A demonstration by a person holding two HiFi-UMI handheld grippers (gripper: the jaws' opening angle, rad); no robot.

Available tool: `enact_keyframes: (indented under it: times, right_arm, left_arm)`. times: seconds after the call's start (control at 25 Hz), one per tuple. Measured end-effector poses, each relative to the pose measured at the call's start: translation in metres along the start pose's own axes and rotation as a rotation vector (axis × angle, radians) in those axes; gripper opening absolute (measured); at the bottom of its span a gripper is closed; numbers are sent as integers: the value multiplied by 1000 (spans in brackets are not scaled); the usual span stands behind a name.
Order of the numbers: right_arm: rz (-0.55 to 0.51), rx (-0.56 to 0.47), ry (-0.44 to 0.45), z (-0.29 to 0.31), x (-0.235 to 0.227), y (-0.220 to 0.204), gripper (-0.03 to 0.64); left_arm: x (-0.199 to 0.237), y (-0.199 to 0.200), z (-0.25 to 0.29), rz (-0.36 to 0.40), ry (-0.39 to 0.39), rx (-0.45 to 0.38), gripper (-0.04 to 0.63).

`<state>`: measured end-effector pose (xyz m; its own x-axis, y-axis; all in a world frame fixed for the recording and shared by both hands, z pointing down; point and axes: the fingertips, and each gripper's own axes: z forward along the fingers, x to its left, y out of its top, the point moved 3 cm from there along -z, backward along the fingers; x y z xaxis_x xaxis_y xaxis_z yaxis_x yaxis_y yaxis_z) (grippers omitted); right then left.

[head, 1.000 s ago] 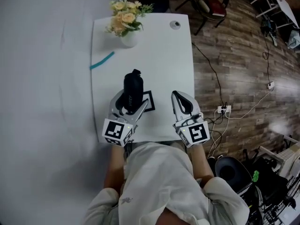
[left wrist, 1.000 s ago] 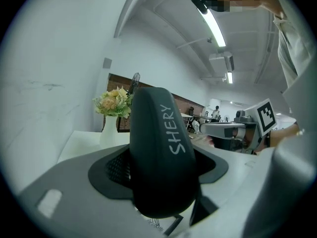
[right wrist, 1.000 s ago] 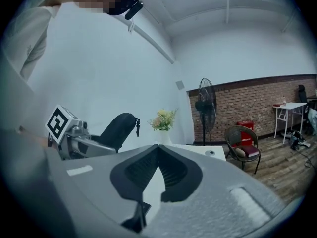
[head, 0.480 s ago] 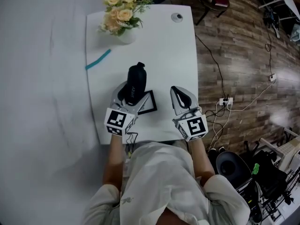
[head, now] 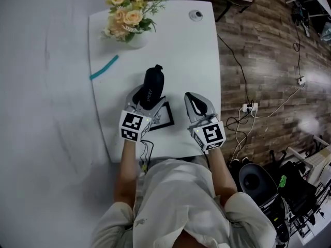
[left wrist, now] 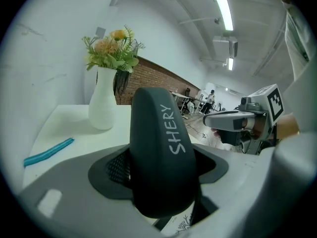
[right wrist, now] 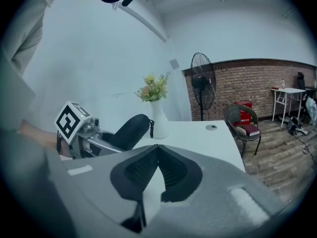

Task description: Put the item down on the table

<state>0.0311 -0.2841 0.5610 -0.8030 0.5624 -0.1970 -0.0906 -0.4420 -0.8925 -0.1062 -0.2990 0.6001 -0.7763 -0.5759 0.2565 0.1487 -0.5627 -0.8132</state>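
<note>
Now the white desk [head: 201,50] sits higher and wider in the head view than a second ago, which suggests the person is leaning in over it. The vase of flowers [head: 126,22] holds its place at the far left corner.

The left gripper [head: 145,99] has pushed forward from the near edge, and its marker cube now lies well inside that edge instead of almost on it. Its jaws stand wide and are clamped across the body of a black case [head: 153,79], a grip that has not loosened over the last second. The right gripper [head: 192,99] waits toward the near right corner, little changed, with its jaws closed together on nothing.

The case has travelled with the left gripper. It earlier overlapped the left side of a black-framed card [head: 164,119] near the near edge, and now it reaches beyond that card toward the middle of the desk. It is tilted, far end raised, with white lettering along its upper face. No view settles whether its underside touches the top.

A teal strip [head: 104,67] by the left edge and a round cap [head: 196,15] at the far right corner lie where they did.

For the task, the shift reads as a carry nearing its end. The case is over open desk but not yet put down, and what likely remains is lowering it flat and then spreading the jaws off its sides.
</note>
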Motion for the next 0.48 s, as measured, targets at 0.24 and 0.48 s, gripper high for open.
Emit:
enact_keyframes:
  times: [0.24,0.48]
  right_arm:
    - [7,33,-6,16,-5,-14,3]
    - [20,68,-11,30,-8,-29,4]
  left_arm:
    - [14,-18,19,15,2,78,364]
    - [23,-33,36,33,-3,139,364]
